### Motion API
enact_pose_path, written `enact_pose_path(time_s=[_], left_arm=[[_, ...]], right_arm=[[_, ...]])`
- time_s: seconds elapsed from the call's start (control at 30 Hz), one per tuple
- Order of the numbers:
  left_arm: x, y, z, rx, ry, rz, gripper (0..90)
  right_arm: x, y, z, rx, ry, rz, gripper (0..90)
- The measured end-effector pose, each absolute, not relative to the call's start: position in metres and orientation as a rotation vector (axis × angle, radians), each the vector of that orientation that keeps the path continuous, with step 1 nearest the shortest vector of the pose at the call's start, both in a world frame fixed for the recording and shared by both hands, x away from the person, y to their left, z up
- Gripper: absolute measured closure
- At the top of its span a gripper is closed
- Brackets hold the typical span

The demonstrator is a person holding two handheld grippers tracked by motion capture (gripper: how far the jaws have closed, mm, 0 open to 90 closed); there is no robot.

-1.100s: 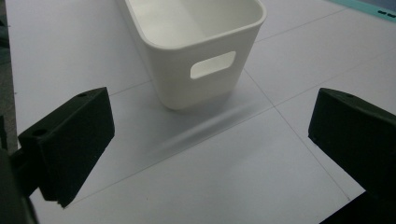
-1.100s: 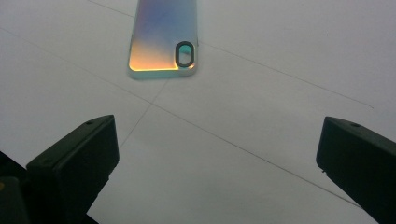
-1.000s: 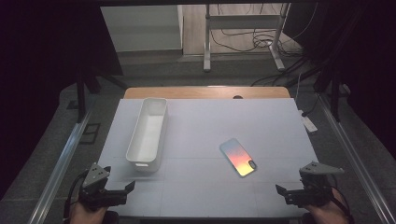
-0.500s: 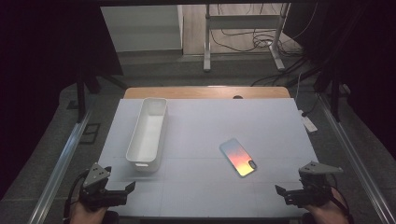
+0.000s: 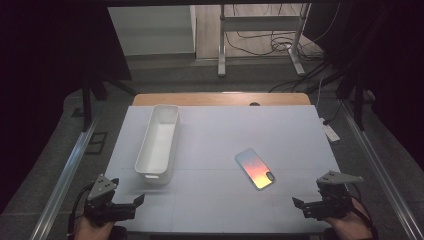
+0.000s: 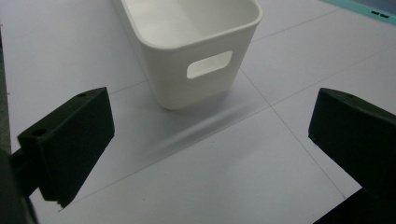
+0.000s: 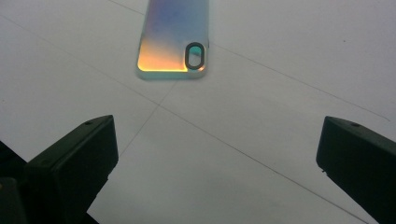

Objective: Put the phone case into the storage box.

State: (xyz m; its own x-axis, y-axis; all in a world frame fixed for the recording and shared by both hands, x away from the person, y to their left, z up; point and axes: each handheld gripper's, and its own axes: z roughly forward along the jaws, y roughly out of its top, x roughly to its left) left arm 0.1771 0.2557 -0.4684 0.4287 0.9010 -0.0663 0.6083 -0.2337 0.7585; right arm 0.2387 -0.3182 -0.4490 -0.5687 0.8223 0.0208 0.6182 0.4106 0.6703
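A long white bin (image 5: 159,142) stands empty on the left half of the white table (image 5: 215,130); its near end with a handle slot (image 6: 208,64) faces my left gripper. A phone case with a blue-to-orange sheen (image 5: 255,168) lies flat right of centre, camera cutout (image 7: 194,55) toward me. My left gripper (image 5: 131,206) hovers at the table's front left corner, open, nothing between its jaws (image 6: 205,149). At the front right corner my right gripper (image 5: 304,207) is open too, its jaws (image 7: 215,158) wide apart a short way before the case.
A wooden desk edge (image 5: 220,98) runs behind the white table. Metal rails (image 5: 75,155) flank both sides, and a white power strip (image 5: 330,131) lies off the right edge. Cables and a metal frame (image 5: 260,40) stand on the floor beyond.
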Motion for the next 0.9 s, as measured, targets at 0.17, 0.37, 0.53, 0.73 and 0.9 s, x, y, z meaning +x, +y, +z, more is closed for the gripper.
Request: enact_pose_path(time_s=[0.17,0.37,0.53,0.73,0.9], left_arm=[[0.177,0.255,-0.468,1.958,1.272,0.513,1.0],[0.177,0.254,-0.468,1.962,1.268,0.514,1.0],[0.177,0.254,-0.468,1.967,1.267,0.517,1.1],[0.177,0.254,-0.468,1.969,1.267,0.519,1.1],[0.177,0.254,-0.468,1.969,1.267,0.518,1.1]], right_arm=[[0.243,-0.316,-0.449,1.237,2.382,0.951,0.0],[0.249,-0.313,-0.449,1.229,2.405,0.945,0.0],[0.255,-0.31,-0.448,1.226,2.41,0.935,0.0],[0.26,-0.308,-0.448,1.225,2.41,0.937,0.0],[0.266,-0.306,-0.447,1.216,2.424,0.944,0.0]])
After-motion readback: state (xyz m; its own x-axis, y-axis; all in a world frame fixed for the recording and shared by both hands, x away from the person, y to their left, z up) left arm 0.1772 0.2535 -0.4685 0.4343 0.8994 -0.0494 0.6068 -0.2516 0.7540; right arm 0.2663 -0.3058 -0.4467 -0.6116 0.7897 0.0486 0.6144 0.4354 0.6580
